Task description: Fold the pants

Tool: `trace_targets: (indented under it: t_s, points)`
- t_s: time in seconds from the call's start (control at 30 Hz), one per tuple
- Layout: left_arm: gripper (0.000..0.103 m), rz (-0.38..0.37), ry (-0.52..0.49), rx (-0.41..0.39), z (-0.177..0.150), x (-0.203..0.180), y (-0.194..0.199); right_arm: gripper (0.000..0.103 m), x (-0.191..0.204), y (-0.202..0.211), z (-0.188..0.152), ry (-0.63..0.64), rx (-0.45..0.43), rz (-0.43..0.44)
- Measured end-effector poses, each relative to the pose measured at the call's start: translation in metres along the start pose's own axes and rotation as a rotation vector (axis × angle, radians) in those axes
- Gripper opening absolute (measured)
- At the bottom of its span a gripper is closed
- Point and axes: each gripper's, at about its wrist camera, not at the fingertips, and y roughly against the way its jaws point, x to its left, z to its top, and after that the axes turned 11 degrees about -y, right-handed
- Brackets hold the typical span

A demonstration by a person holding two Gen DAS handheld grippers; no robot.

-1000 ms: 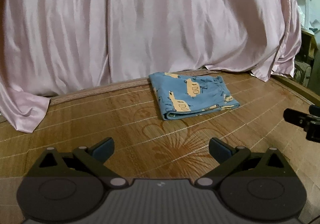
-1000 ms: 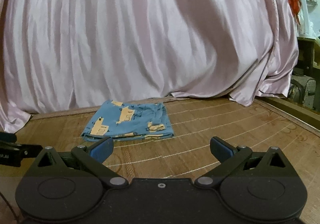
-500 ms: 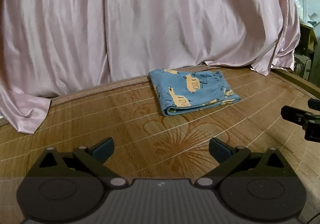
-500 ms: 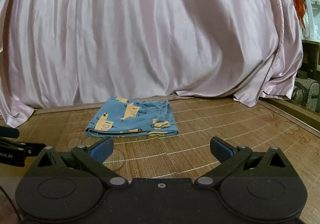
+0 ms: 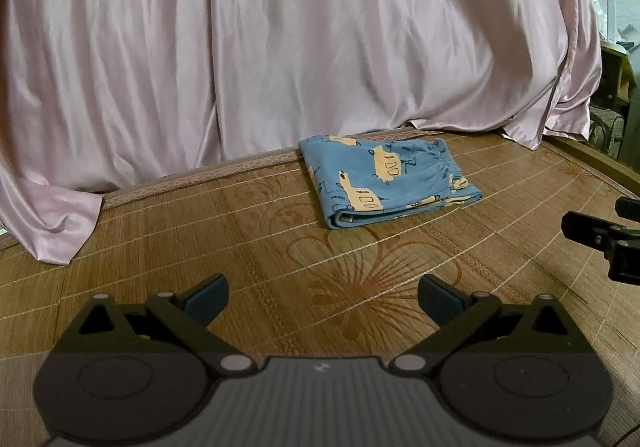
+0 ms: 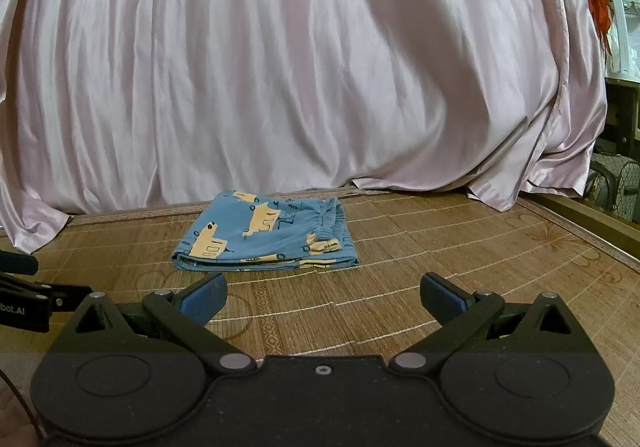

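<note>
Blue pants [image 5: 386, 179] with a yellow vehicle print lie folded into a flat rectangle on the bamboo mat [image 5: 260, 247], near the pink curtain. The same folded pants [image 6: 266, 237] show in the right wrist view, just beyond the fingers. My left gripper [image 5: 322, 297] is open and empty, well short of the pants. My right gripper [image 6: 322, 297] is also open and empty, a short way in front of the pants' near edge. Part of the right gripper [image 5: 604, 239] shows at the right edge of the left wrist view, and part of the left gripper [image 6: 24, 295] at the left edge of the right wrist view.
A pink satin curtain [image 5: 300, 47] hangs across the back and pools onto the mat at the left [image 5: 52, 219]. The mat's wooden edge [image 6: 592, 215] runs along the right. Furniture and a wire object [image 6: 616, 187] stand beyond it.
Both grippers have drawn back and lowered slightly, so the pants sit lower and further away in both views. The pants themselves lie still and both grippers stay open.
</note>
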Motion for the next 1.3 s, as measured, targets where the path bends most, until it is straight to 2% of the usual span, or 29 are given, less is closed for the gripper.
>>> trace_targets:
  t_s: [1.3]
  points:
    - [0.103, 0.007, -0.003, 0.010, -0.0018, 0.0018, 0.0000, 0.102, -0.0037, -0.0004, -0.0015, -0.006, 0.012, -0.001]
